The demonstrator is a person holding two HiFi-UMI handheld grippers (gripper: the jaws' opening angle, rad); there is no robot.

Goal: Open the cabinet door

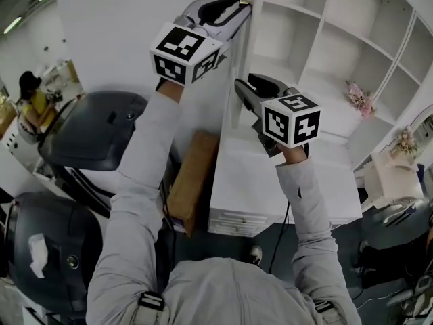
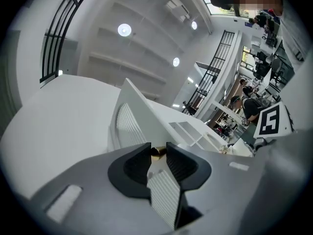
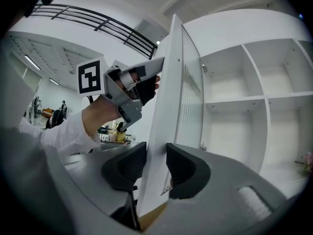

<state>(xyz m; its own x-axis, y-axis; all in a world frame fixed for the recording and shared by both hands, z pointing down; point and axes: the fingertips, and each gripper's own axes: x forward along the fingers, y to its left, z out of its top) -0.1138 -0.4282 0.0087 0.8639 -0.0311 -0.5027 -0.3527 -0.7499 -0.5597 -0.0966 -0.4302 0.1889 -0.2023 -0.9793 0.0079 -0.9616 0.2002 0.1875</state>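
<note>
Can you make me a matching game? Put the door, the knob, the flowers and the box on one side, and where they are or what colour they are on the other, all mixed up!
Things:
1. door
2. knob
3. flowers
4. box

Place or colour:
a. pink
b. between the right tool's jaws
c. brown
d. between the left tool's jaws

Pairs: 1-b, 2-d, 3-a, 4-c
</note>
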